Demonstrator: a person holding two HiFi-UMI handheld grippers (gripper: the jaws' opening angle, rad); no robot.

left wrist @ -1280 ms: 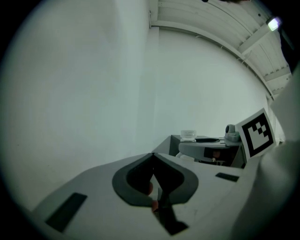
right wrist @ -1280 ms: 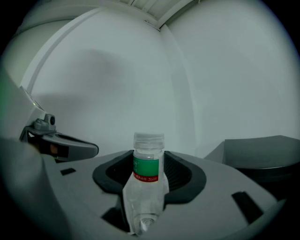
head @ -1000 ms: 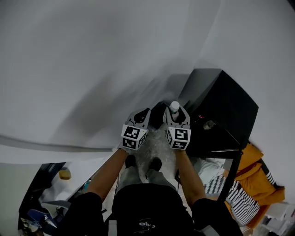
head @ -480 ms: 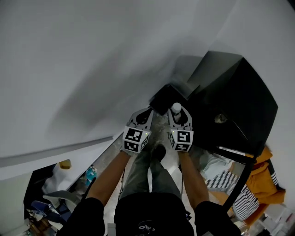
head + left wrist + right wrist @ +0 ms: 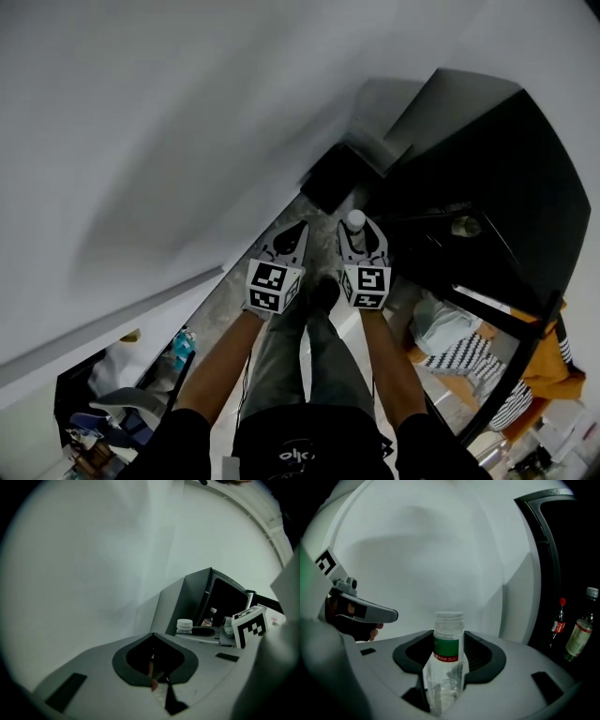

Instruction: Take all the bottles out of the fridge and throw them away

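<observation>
Clear bottle [image 5: 447,665] stands upright in right tongs [image 5: 450,654].

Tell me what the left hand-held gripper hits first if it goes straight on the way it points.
Probably the white wall: the left hand-held gripper aims at it, just left of the grey side of the fridge. Nothing else shows in that line, though depth is hard to judge.

Dim, flat lighting. Soft shadows cross the wall [image 5: 141,112]. The fridge interior [image 5: 487,187] is near black. Both gripper views show fisheye distortion and vignetted edges.
</observation>
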